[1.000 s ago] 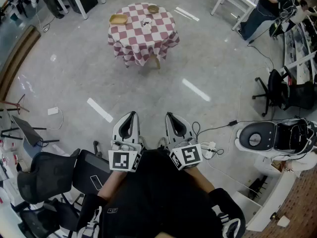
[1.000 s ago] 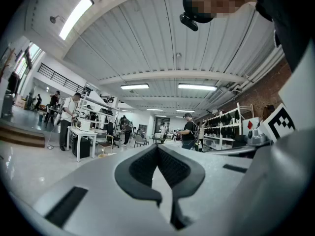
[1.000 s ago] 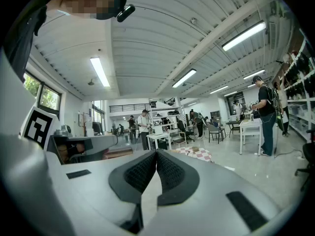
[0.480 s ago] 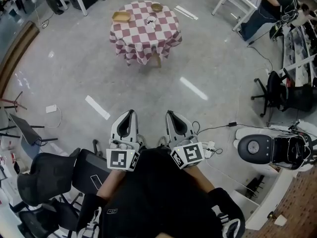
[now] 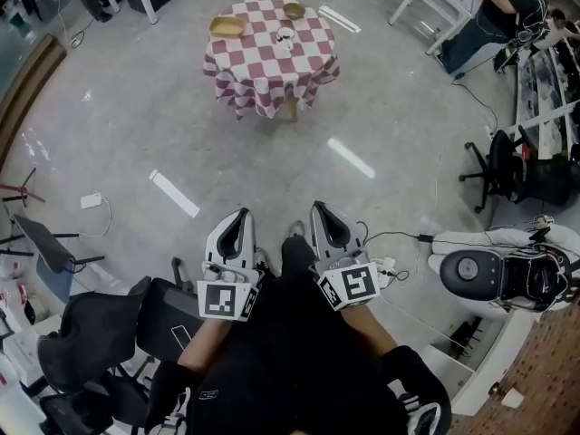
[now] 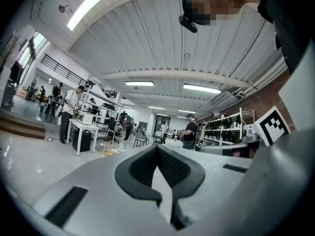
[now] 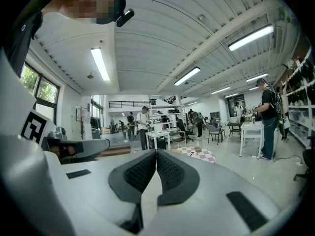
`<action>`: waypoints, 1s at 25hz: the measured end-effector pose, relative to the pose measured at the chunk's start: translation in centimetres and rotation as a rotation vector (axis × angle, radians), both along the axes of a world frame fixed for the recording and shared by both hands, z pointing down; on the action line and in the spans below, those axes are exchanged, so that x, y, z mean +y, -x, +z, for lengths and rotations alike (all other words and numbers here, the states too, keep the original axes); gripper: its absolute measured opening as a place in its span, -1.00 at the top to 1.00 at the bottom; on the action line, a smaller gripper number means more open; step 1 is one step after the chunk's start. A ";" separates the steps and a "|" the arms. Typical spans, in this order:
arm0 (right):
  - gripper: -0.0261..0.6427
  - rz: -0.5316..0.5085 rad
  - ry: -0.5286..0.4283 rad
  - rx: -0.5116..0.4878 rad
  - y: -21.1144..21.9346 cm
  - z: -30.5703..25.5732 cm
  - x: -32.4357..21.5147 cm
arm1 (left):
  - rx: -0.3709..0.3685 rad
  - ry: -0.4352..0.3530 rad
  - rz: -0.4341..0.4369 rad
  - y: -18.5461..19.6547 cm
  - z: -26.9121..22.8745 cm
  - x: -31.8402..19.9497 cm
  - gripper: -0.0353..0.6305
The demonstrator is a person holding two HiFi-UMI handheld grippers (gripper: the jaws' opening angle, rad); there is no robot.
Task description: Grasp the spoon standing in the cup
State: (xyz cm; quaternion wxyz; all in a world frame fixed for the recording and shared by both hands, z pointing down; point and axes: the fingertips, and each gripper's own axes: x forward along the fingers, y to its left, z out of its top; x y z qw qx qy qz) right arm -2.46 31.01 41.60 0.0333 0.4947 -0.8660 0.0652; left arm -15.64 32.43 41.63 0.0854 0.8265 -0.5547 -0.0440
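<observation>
Both claws closed and empty, well short of the table

The left gripper (image 5: 236, 212) and right gripper (image 5: 320, 208) had their jaws pressed together on nothing; the cup (image 5: 285, 35) sat mid-top on the checked table (image 5: 263, 66), well apart from them, its spoon too small to make out; bare floor (image 5: 181, 125) lay open between; a black cable (image 5: 399, 236) at the right and an office chair (image 5: 91, 324) at the left could snag a step; jaws arriving closed would likely knock the spoon over.

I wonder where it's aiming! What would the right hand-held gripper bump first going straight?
The right hand-held gripper would probably reach the checkered table first; only floor seems to lie between, though depth is unclear.
</observation>
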 end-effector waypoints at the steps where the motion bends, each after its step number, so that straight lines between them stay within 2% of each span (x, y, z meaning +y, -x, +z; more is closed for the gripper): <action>1: 0.84 0.005 0.006 -0.001 0.0 0.2 -0.6 | 0.004 0.006 -0.003 0.1 0.2 -0.4 0.88; 5: 0.84 0.009 0.017 -0.013 0.2 1.2 -4.6 | -0.002 0.033 -0.011 0.5 1.3 -3.8 0.88; 10: 0.84 -0.038 0.005 -0.023 0.4 1.4 -11.0 | -0.021 0.048 -0.035 -0.4 1.9 -9.8 0.88; 18: 0.84 -0.139 -0.008 -0.037 -0.9 0.3 -22.9 | -0.027 0.011 -0.080 -3.2 -0.8 -22.2 0.88; 22: 0.84 -0.172 -0.016 -0.011 -2.3 0.3 -27.7 | -0.030 -0.001 -0.117 -4.5 -1.9 -25.5 0.88; 25: 0.84 -0.155 -0.017 -0.017 -3.1 0.4 -30.5 | -0.043 0.018 -0.108 -5.5 -1.5 -27.4 0.88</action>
